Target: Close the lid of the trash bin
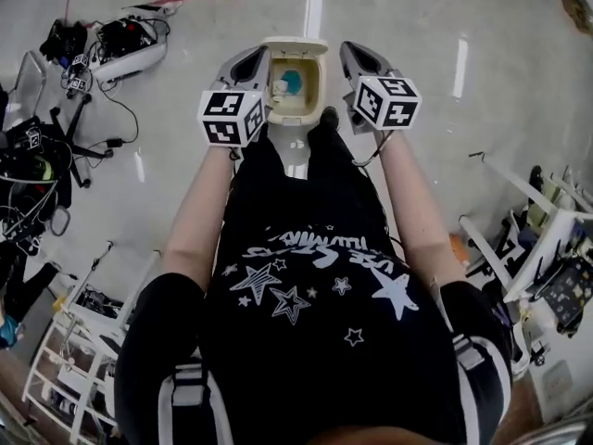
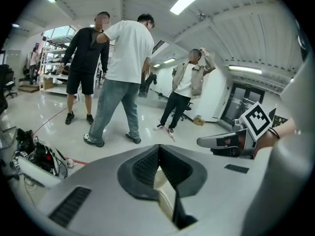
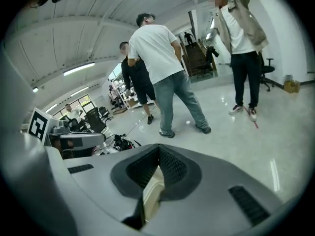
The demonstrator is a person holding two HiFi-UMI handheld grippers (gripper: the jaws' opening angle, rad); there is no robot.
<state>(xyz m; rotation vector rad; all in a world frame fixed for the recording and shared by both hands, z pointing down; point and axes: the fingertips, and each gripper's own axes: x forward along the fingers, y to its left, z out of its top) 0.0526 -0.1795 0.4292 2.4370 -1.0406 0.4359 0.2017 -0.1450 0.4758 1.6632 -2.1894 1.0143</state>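
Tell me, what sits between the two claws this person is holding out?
In the head view, the trash bin stands between the left claw and the right claw. Its lid is up, and something blue lies inside.

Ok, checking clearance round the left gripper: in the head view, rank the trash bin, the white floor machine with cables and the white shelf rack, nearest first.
1. trash bin, just right of the left gripper.
2. white floor machine, upper left.
3. white shelf rack, lower left, farthest.
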